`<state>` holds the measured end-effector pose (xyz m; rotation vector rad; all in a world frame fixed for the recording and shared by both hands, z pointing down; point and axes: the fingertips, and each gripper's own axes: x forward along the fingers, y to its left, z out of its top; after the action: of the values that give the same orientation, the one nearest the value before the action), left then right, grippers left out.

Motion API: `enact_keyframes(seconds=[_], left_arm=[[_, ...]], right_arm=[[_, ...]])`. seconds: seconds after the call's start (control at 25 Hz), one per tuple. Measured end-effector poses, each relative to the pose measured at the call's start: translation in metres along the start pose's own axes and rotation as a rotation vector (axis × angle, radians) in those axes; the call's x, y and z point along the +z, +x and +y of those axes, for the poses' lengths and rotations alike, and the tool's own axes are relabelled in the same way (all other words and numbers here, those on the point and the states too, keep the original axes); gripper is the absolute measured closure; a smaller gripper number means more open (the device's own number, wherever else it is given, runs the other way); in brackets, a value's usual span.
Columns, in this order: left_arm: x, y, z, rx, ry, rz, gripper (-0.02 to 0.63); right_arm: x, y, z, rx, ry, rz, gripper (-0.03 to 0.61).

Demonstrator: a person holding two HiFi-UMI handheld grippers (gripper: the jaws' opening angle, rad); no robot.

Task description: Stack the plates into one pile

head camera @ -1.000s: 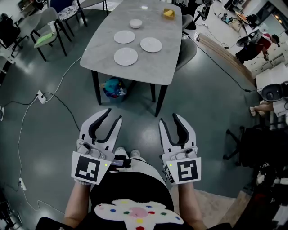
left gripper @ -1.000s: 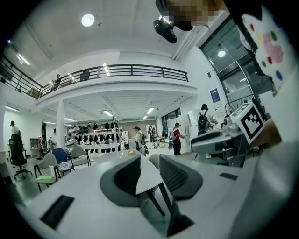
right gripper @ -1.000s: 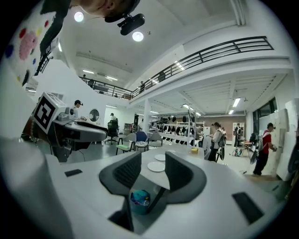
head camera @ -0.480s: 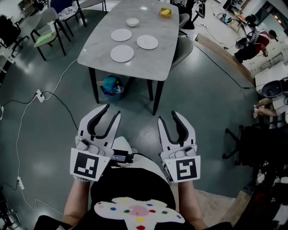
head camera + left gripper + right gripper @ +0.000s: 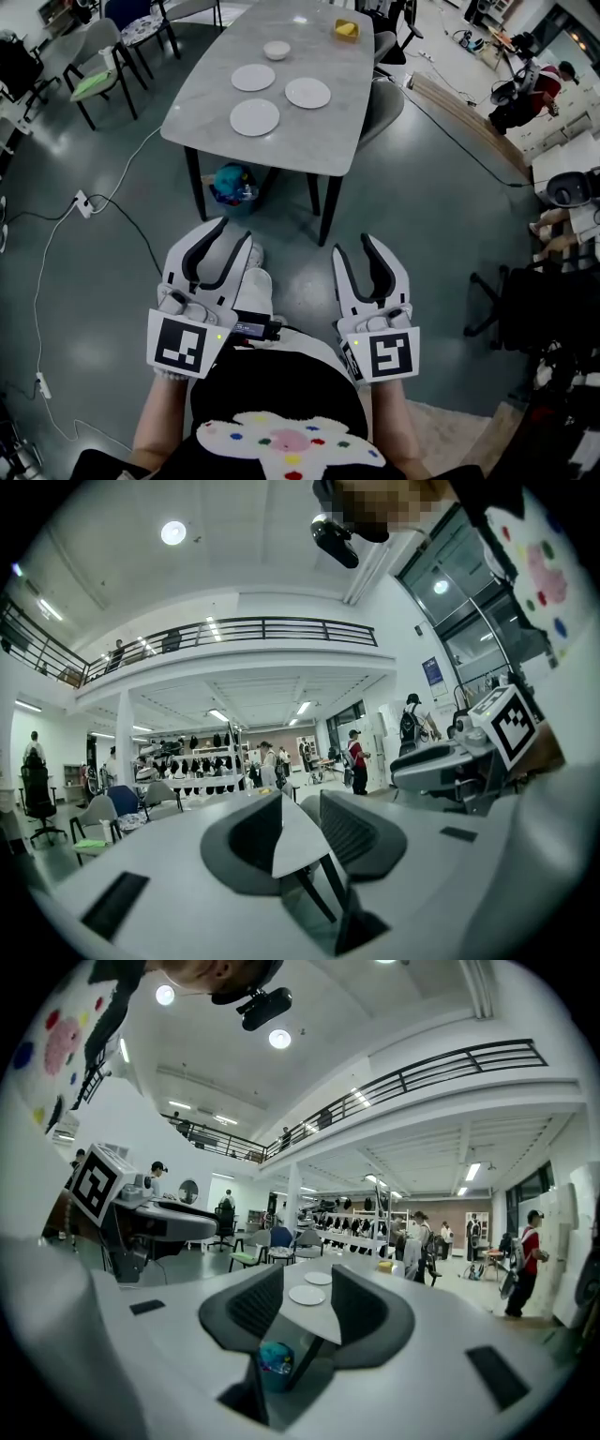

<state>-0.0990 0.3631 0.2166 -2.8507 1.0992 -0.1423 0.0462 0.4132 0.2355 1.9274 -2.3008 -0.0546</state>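
The grey table (image 5: 309, 141) stands well ahead of the person on dark legs. The left gripper (image 5: 234, 232) and the right gripper (image 5: 353, 246) are held level, side by side, close to the body and well apart from the table, both pointing toward it. Each has its jaws parted, the right wider, with nothing held between them. Three white plates lie flat on the tabletop, unstacked and apart: the near plate (image 5: 254, 117), the left plate (image 5: 253, 77) and the right plate (image 5: 307, 92). A small white bowl (image 5: 276, 49) sits beyond them, and a yellow object (image 5: 347, 30) near the far edge
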Motion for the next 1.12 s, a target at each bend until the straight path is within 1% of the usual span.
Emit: enact_keyframes(seconds=[0.28,0.52,0.76,0.92,1.12], left_arm=[[-0.008,0.030,0.027,-0.010,-0.009,0.014,0.489],[-0.015,0.069,0.057,-0.034,-0.018,0.028,0.489],[-0.017,0.116,0.099,-0.059,-0.031,0.037,0.489],[-0.016,0.146,0.128,-0.073,-0.017,0.038,0.489],[-0.017,0.180,0.163,-0.089,-0.019,0.045,0.489]], right_arm=[[0.002,0.040,-0.008,-0.002,0.005,0.003,0.435],[0.000,0.086,-0.019,-0.008,0.009,0.022,0.436],[0.007,0.145,-0.034,-0.022,0.005,0.040,0.436],[0.012,0.185,-0.043,-0.028,0.001,0.050,0.436],[0.017,0.233,-0.052,-0.035,0.004,0.062,0.436]])
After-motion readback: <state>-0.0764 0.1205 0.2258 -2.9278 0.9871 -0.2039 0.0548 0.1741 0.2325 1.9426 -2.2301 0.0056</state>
